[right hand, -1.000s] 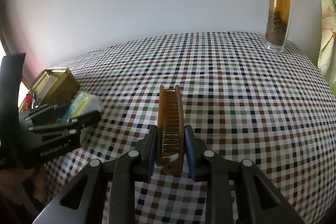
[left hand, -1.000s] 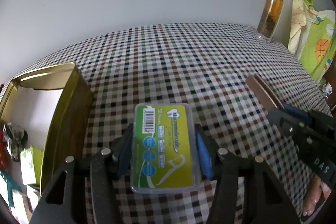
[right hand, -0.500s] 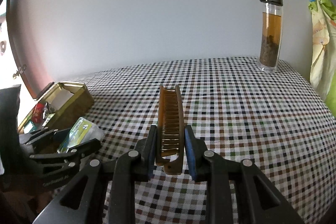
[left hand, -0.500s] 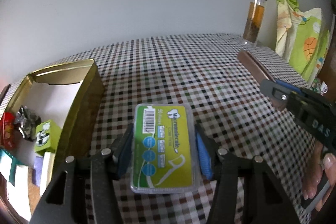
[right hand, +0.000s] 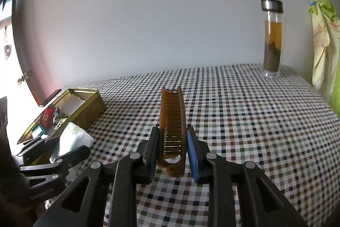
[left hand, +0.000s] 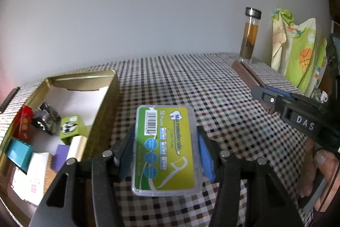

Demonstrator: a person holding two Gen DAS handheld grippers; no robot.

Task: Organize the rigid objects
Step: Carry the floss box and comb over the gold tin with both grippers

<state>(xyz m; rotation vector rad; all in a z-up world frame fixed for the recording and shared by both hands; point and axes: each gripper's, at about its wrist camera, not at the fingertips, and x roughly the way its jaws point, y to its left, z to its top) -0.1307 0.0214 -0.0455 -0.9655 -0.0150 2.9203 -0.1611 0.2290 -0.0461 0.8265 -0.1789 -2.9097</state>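
Two claws each grip something above the checked worktop (left hand: pixel 180 86). Left claw (left hand: pixel 165 154) clamps a floss-pick box (left hand: pixel 164 148) reading "50 Pieces"; smaller print is illegible. Right claw (right hand: pixel 172 150) pinches a folded brown comb (right hand: pixel 172 120), lettered "DAS" on its body. Gold tin (left hand: pixel 102 112) at the worktop's left edge is cut off, its contents' labels unreadable.

Floss box (left hand: pixel 164 150): clear glossy plastic w/ paper label. Comb (right hand: pixel 172 129): translucent amber plastic. Tin (left hand: pixel 104 114): gold metal, shiny. Table (left hand: pixel 191 86) cloth: checked, matt. Bottle (right hand: pixel 273 39): glass, metal cap.
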